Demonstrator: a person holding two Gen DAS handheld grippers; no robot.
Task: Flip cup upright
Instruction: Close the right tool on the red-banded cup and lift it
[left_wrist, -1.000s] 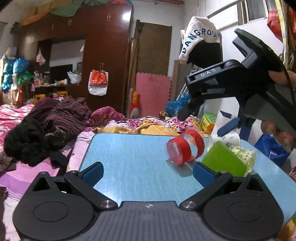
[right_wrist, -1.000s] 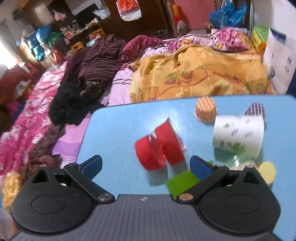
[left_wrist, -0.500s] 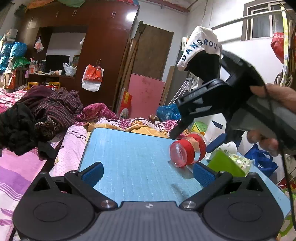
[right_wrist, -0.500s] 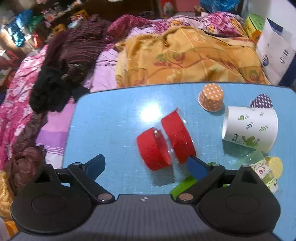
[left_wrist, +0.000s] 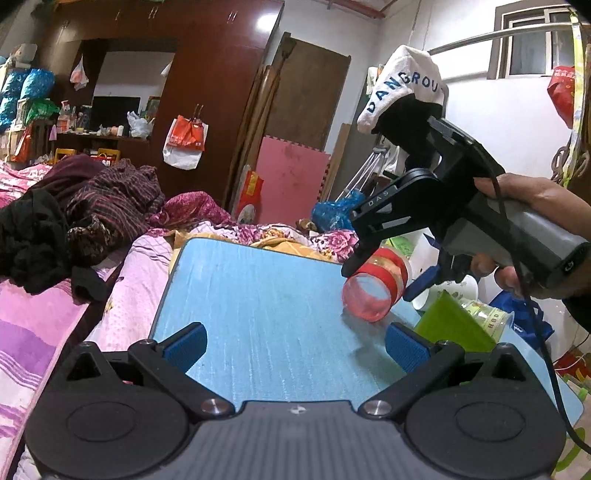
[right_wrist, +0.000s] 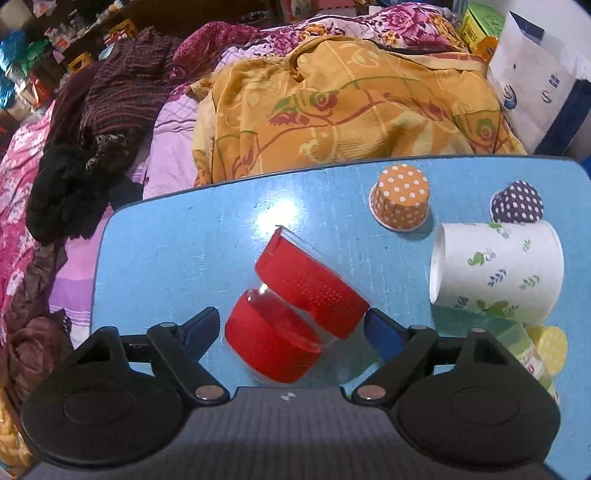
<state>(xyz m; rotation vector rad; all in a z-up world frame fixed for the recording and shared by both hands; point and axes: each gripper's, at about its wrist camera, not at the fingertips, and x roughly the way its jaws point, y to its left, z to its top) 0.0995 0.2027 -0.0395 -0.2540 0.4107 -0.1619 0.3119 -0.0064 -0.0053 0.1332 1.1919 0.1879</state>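
A clear cup with two red bands (right_wrist: 295, 302) lies on its side on the blue table (right_wrist: 177, 243). It also shows in the left wrist view (left_wrist: 373, 284), its round end toward the camera. My right gripper (right_wrist: 291, 325) is open, its fingers on either side of the cup, close to it. In the left wrist view the right gripper (left_wrist: 376, 275) comes down over the cup from the right. My left gripper (left_wrist: 295, 343) is open and empty, low over the table's near part, apart from the cup.
A white leaf-print cup (right_wrist: 498, 269) lies on its side to the right. An orange dotted cup (right_wrist: 400, 201) and a purple dotted cup (right_wrist: 517, 203) stand upside down behind. A green cup (left_wrist: 454, 328) and a clear labelled cup (left_wrist: 487, 317) lie at the right edge. Bedding surrounds the table.
My right gripper has moved down and forward so its open fingers now flank the red-banded cup. The left gripper has drawn back and tilted up a little.
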